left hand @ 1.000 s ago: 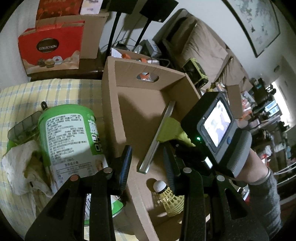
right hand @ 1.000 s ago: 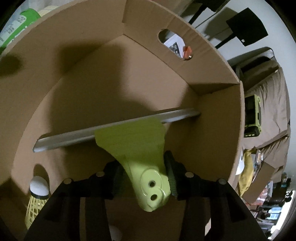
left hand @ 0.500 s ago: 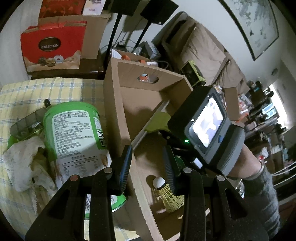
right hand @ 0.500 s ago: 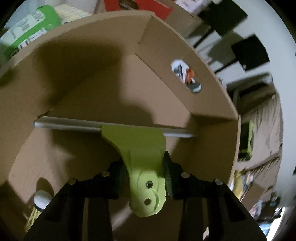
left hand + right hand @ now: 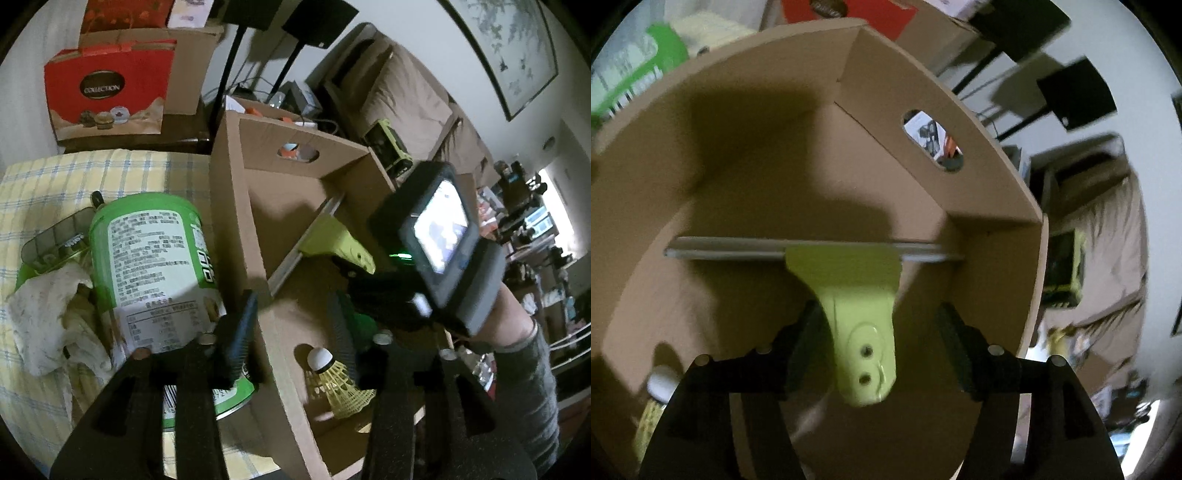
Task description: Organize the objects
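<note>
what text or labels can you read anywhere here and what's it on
"COLLECTION": in the dark oval on the red gift bag.
Green canister: dense printed label and large white characters, too blurred to read.
Small screen on the right gripper's camera: glowing, nothing legible.
Cardboard box, yellow shuttlecock: no text visible.

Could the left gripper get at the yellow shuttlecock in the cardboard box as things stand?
Probably yes. The left gripper, its jaws opening and empty, straddles the cardboard box wall, one finger already inside. The shuttlecock lies uncovered just below, with nothing between.
</note>
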`<state>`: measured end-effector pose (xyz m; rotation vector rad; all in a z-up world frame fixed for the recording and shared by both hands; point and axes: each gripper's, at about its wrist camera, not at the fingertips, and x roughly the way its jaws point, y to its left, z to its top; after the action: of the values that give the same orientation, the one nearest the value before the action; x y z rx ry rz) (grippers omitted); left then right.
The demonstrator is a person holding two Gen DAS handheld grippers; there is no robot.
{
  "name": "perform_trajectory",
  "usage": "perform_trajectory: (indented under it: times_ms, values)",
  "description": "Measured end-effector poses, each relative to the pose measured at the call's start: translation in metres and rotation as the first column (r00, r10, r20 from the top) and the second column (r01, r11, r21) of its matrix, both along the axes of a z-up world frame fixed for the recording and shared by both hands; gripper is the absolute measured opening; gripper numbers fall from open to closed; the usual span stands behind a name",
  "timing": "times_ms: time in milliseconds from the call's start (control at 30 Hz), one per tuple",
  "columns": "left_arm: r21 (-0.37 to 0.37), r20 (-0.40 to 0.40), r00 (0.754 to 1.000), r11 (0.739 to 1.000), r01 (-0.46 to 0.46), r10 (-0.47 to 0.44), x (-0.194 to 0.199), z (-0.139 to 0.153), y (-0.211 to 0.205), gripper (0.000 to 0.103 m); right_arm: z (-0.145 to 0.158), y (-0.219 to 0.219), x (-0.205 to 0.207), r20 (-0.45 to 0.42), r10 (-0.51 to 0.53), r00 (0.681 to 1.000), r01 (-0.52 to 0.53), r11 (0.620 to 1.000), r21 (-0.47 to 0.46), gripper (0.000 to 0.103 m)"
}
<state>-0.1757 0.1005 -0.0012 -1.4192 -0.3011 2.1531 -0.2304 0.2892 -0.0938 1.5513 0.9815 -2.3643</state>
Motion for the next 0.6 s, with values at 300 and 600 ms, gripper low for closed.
perform_trajectory:
  times_ms: [300,600]
  values:
    - [-0.053,-0.042,0.999,0.998,-0.015,0.012,0.006,0.004,0.003,0.059,0.053,0.032,0.023,-0.065,-0.186,0.980,0.161,0.946,-0.281,0.066]
    - [-0.102,-0.080,0.997,0.994,-0.032,0.024,0.012,0.011,-0.003,0.065,0.090,0.043,0.041,-0.061,-0.345,0.937,0.271,0.825,-0.497,0.067]
